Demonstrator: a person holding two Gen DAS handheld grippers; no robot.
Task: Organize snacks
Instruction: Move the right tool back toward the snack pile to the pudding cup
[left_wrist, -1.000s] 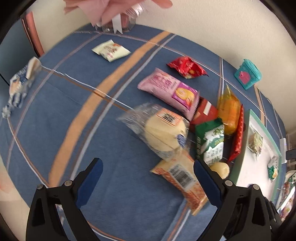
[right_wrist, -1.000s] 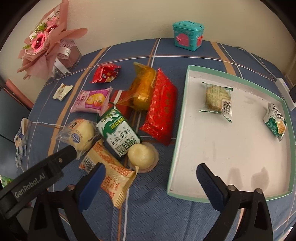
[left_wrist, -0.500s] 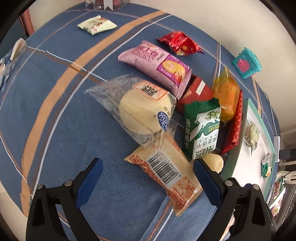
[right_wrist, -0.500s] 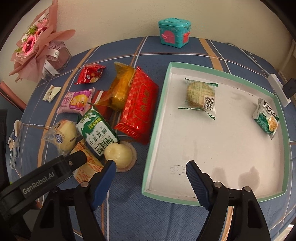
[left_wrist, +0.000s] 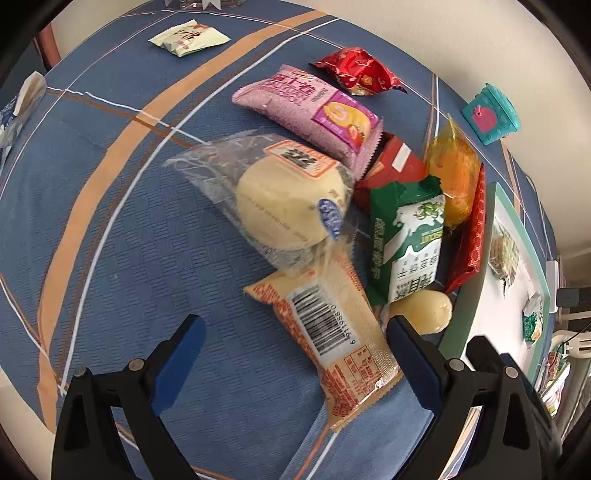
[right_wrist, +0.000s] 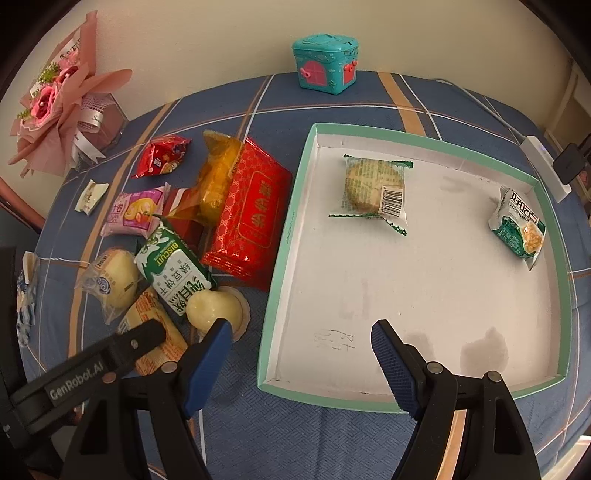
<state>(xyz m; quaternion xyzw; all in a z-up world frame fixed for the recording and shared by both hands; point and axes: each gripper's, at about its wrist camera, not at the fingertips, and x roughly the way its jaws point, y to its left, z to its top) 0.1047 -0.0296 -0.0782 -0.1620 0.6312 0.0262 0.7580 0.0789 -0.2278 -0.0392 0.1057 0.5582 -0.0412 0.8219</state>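
Blue checked cloth (right_wrist: 295, 435) with orange and white stripes covers the table, and on it a heap of snacks lies just beside a mint-rimmed white tray (right_wrist: 291, 221). The left gripper (left_wrist: 295, 343) has its jaws spread wide with nothing pinched; an orange barcoded packet (left_wrist: 332, 332) lies between the blue pads (left_wrist: 177, 358), untouched by either. Beside that packet sit a clear-wrapped pale bun (left_wrist: 280, 206), a green biscuit pack (left_wrist: 410, 236), a round pale cake (left_wrist: 424, 310), a pink roll pack (left_wrist: 314, 107), a small red packet (left_wrist: 358, 70), a yellow-orange bag (left_wrist: 454, 173) and a large red pack (right_wrist: 251, 210). The right gripper (right_wrist: 301, 347) also stands open and empty, its jaws having just narrowed a little, straddling the tray's near left corner. Inside the tray lie a round biscuit in clear wrap (right_wrist: 373, 184) and a green-and-white pack (right_wrist: 517, 225), well apart. A teal toy box (right_wrist: 325, 61) and a pink bouquet (right_wrist: 55, 99) stand by the wall.
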